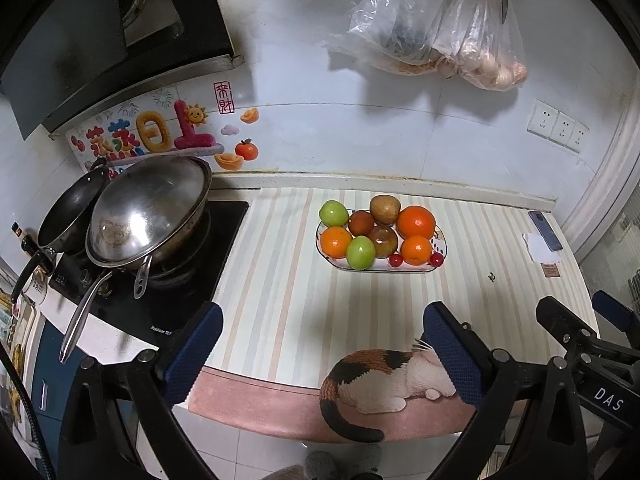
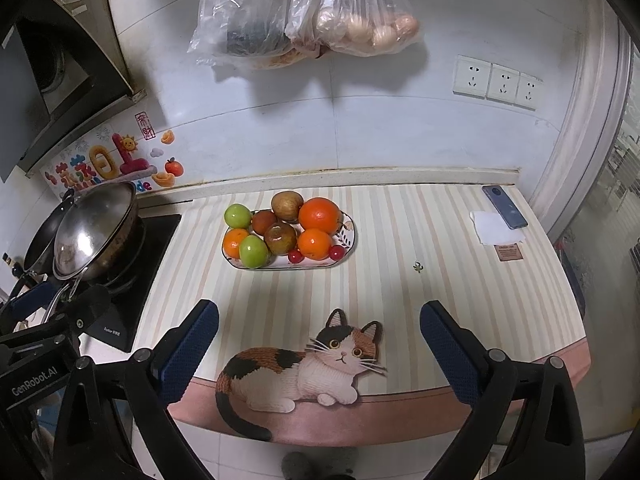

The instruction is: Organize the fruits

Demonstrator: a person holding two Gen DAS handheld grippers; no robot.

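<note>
An oval white plate [image 1: 439, 242] [image 2: 349, 233] stands on the striped counter mat, heaped with fruit: oranges [image 1: 416, 222] [image 2: 319, 214], green apples [image 1: 360, 252] [image 2: 253, 251], brown fruits [image 1: 385, 209] [image 2: 287, 206] and small red cherries [image 1: 437, 259] [image 2: 336, 253]. My left gripper [image 1: 324, 344] is open and empty, above the counter's front edge, well short of the plate. My right gripper [image 2: 320, 340] is open and empty, at the front edge over a cat picture [image 2: 304, 364]. The right gripper also shows in the left wrist view [image 1: 588, 332], at the right.
A stove [image 1: 160, 280] with a lidded wok [image 1: 148, 212] and a black pan [image 1: 70, 216] is on the left. A phone [image 2: 504, 206], white paper [image 2: 494, 228] and a small card [image 2: 508, 251] lie at the right. Plastic bags [image 2: 304, 12] hang on the wall.
</note>
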